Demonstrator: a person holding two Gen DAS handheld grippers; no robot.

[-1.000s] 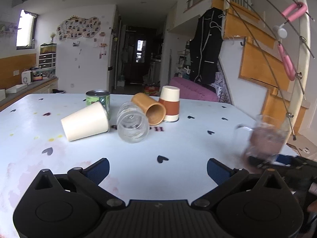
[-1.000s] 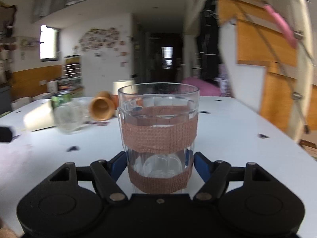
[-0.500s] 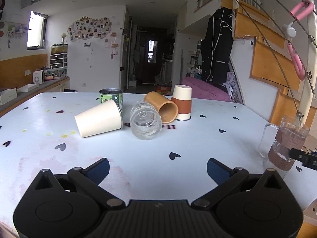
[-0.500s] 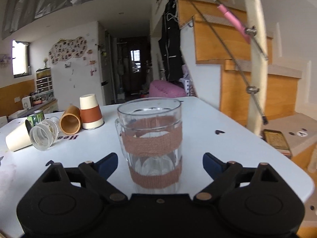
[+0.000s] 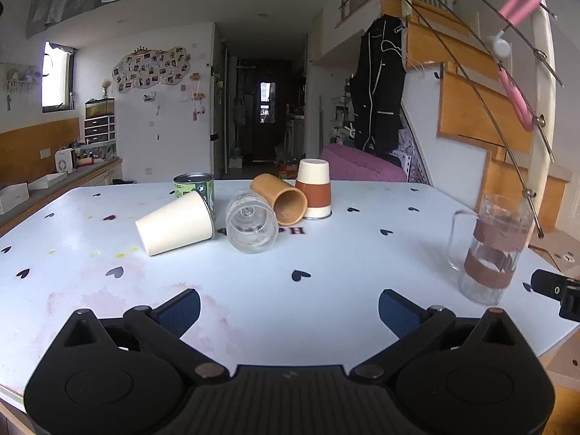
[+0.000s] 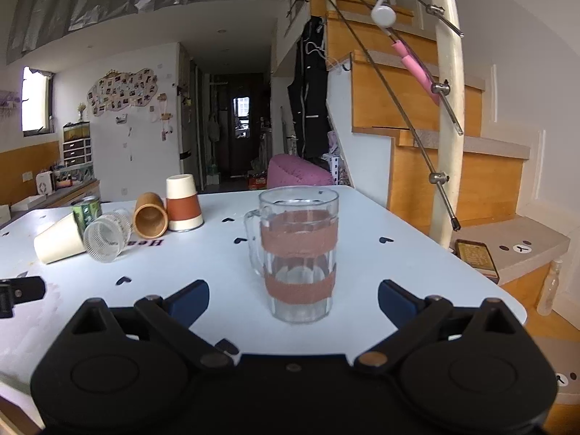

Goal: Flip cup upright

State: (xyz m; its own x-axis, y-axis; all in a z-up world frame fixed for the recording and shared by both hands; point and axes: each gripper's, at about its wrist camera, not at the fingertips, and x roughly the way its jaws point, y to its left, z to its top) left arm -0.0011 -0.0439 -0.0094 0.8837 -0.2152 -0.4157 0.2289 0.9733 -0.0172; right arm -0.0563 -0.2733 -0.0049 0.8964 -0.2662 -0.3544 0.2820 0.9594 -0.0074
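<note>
Blue-padded and black, the right tongs (image 6: 293, 299) stand wide apart over the near edge of the white tabletop (image 6: 362, 232), gripping nothing. Just ahead of them, in line with the gap but clear of both pads, the glass mug (image 6: 299, 253) stands upright on its base with its mouth up. It is clear glass with two brown bands round it and a handle on its left side. In the left wrist view the same glass mug (image 5: 489, 250) sits near the right-hand edge of the tabletop (image 5: 344, 253), with a black tip of the right tongs (image 5: 556, 290) just beside it.

The left tongs (image 5: 289, 308) are likewise spread wide and empty, hovering over the near part of the tabletop, well apart from everything on it.

Farther back lies a cluster of cups. A cream paper cup (image 5: 175, 223) lies on its side, a green tin (image 5: 194, 190) standing just behind it. Next to it a ribbed clear glass (image 5: 252, 226) lies on its side, mouth towards the camera, beside a tan cup (image 5: 281, 199) also on its side. A cream and brown cup (image 5: 314, 188) stands mouth down at the right of the group. Small black hearts dot the tabletop.
</note>
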